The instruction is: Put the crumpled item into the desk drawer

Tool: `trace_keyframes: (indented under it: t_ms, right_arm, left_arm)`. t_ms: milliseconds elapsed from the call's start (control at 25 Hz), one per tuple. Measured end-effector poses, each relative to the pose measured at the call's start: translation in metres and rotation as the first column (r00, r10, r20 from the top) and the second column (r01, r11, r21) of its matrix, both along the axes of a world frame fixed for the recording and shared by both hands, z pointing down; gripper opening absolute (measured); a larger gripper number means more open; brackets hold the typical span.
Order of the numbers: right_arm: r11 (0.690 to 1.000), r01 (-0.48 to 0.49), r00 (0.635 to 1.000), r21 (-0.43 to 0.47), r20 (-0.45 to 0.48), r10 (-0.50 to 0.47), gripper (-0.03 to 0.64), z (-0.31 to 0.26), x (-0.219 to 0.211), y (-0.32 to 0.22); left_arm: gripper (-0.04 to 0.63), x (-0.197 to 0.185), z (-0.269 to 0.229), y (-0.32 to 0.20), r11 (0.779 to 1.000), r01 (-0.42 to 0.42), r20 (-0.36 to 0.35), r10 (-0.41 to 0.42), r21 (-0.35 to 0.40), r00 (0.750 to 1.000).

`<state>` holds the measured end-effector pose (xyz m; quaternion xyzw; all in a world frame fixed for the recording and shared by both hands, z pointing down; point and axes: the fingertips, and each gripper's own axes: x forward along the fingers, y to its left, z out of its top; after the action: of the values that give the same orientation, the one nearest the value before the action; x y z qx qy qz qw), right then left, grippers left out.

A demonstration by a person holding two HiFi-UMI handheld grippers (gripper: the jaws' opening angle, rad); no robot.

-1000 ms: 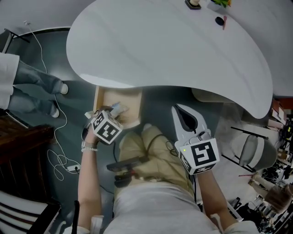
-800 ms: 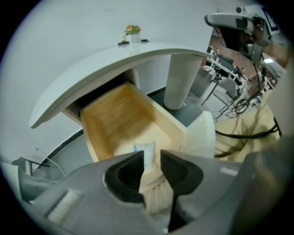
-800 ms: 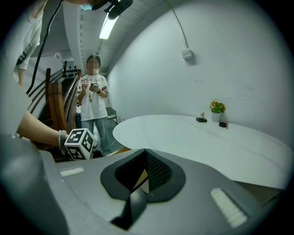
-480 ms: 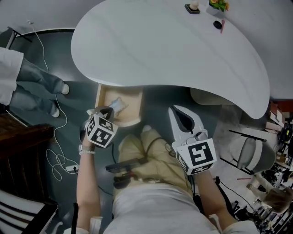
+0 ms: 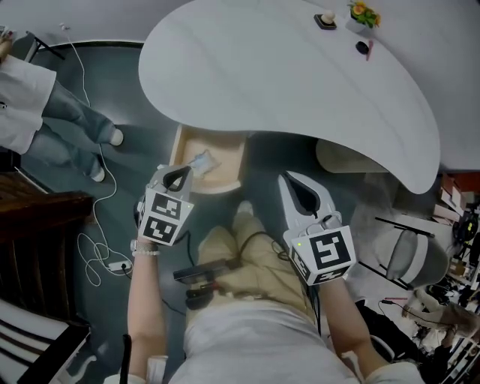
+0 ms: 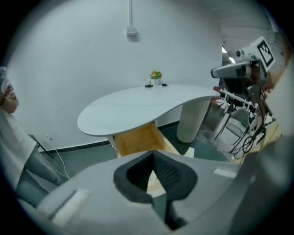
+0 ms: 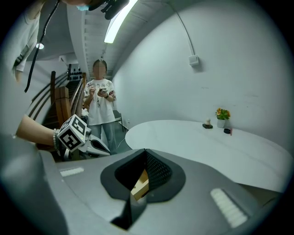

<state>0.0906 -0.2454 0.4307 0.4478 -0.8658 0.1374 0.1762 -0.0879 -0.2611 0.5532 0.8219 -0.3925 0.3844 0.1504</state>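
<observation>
The crumpled, pale bluish item (image 5: 201,162) lies inside the open wooden drawer (image 5: 225,180) under the white table (image 5: 300,82). My left gripper (image 5: 178,172) is shut and holds nothing. It hovers just in front of the drawer's near left corner, a little apart from the item. In the left gripper view the closed jaws (image 6: 154,153) point at the drawer (image 6: 138,137). My right gripper (image 5: 289,180) is also shut and holds nothing, and it hangs over the floor to the right of the drawer. The right gripper view shows the left gripper (image 7: 98,147) beside its own jaws (image 7: 146,150).
The table's thick pedestal (image 5: 341,157) stands right of the drawer. A small flower pot (image 5: 362,13) and small objects sit at the table's far end. A person (image 5: 52,127) stands at the left by a dark wooden cabinet (image 5: 37,232). A white cable (image 5: 97,255) lies on the floor, and a chair (image 5: 412,247) stands at the right.
The left gripper let the crumpled item drop into the drawer, pulled back toward me and shut. The right gripper has hardly moved.
</observation>
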Motion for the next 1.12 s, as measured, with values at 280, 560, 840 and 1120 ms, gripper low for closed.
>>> trace_keyframes:
  t_ms: [280, 560, 840, 1120]
  right_arm:
    - [1.0, -0.005, 1.0, 0.011, -0.007, 0.005, 0.0, -0.024, -0.015, 0.022]
    - [0.999, -0.002, 1.0, 0.049, -0.014, 0.003, 0.0, -0.052, -0.029, 0.039]
    - [0.995, -0.033, 0.999, 0.095, -0.011, 0.035, 0.002, -0.077, -0.035, 0.052]
    - [0.989, -0.027, 1.0, 0.143, -0.003, 0.027, 0.002, -0.097, -0.043, 0.065]
  left_arm:
    - [-0.004, -0.009, -0.055, 0.018, 0.997, 0.027, -0.097, -0.02, 0.075, 0.995]
    - [-0.003, -0.015, -0.101, 0.035, 0.988, 0.019, -0.127, 0.0, 0.152, 0.992]
    - [-0.004, -0.015, -0.149, 0.052, 0.974, 0.015, -0.188, 0.028, 0.227, 0.982]
    - [-0.005, -0.015, -0.196, 0.071, 0.952, 0.031, -0.24, 0.046, 0.306, 0.97]
